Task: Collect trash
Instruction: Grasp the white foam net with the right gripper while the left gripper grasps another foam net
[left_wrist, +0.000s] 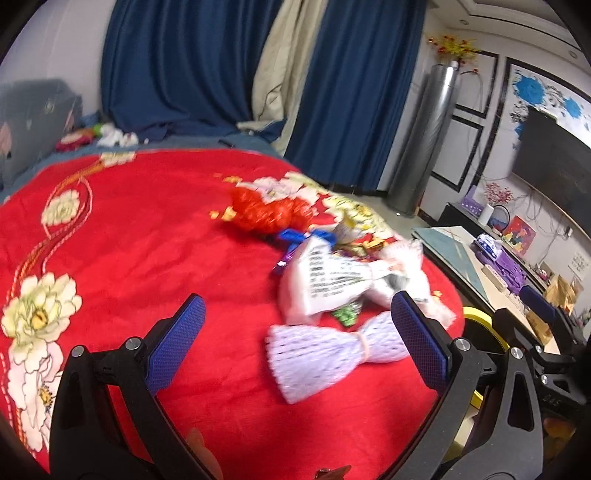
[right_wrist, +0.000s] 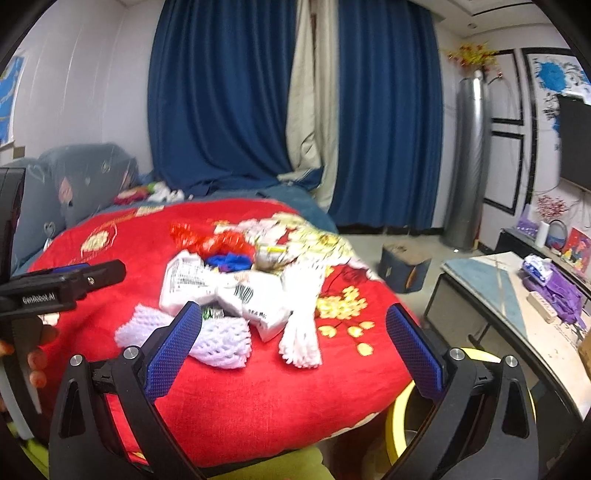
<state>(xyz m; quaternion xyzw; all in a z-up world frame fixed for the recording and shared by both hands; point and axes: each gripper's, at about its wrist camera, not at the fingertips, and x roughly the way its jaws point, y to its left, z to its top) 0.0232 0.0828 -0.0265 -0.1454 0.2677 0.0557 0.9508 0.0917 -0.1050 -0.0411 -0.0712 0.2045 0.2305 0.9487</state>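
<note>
— Where's the trash?
— The wrapper pile (right_wrist: 236, 288) sits on the red blanket (right_wrist: 258, 398), foam net (left_wrist: 325, 350) nearest.
— Grippers?
— Left gripper (left_wrist: 299, 343) and right gripper (right_wrist: 295, 343) spread, empty; blur hides details

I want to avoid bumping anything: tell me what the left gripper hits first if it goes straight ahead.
Most likely the pale lilac foam fruit net on the red floral blanket; it lies between the open left gripper's fingers. Depth is uncertain.

Left tongs (left_wrist: 297, 339) and right tongs (right_wrist: 293, 341) (both empty) gape wide.
</note>
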